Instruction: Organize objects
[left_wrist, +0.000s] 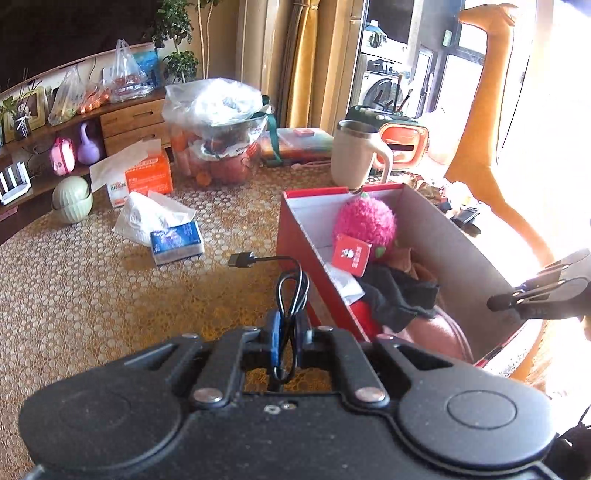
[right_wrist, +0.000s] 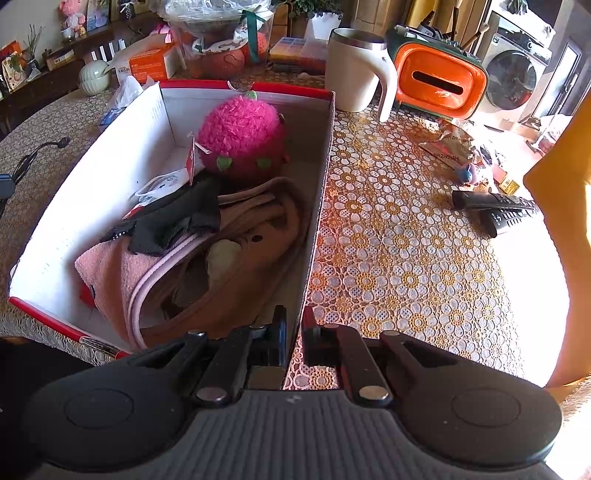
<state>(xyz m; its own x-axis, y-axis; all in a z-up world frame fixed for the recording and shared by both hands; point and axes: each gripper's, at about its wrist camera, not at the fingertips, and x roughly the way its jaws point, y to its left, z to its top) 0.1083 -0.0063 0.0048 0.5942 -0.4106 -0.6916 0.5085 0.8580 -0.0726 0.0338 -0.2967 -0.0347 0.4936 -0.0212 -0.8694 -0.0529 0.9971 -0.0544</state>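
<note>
Left gripper (left_wrist: 287, 334): clamped on coiled black USB cable (left_wrist: 291, 284); cable loop pinched between the pads, plug end sticking out to the far left, clear of the tabletop.
Right gripper (right_wrist: 293, 332): closed on the right-hand wall of the red box (right_wrist: 320, 192), one finger inside, one outside, at the near end of that wall.
Red box: on the table, red outside, white inside, long axis running near to far; just right of the held cable in the left wrist view.
Box contents: pink fuzzy plush (right_wrist: 242, 138) at the far end with a red tag; black cloth (right_wrist: 173, 218) in the middle; pink towel (right_wrist: 110, 273) and brown fabric (right_wrist: 255, 236) at the near end.
Table (right_wrist: 399, 251): covered in lace cloth with flower pattern.
Right of box: two black remotes (right_wrist: 495, 206), touching or overlapping, near a crumpled wrapper.
Far of box: cream mug (right_wrist: 356, 70) with handle, upright; orange tissue holder (right_wrist: 439, 83) just right of it.
Left of box: blue tissue pack (left_wrist: 177, 243) with loose white tissue beside it; orange tissue box (left_wrist: 147, 177) farther back; clear bag of fruit (left_wrist: 218, 133) far centre.
Far left edge: pale green round container (left_wrist: 72, 199).
</note>
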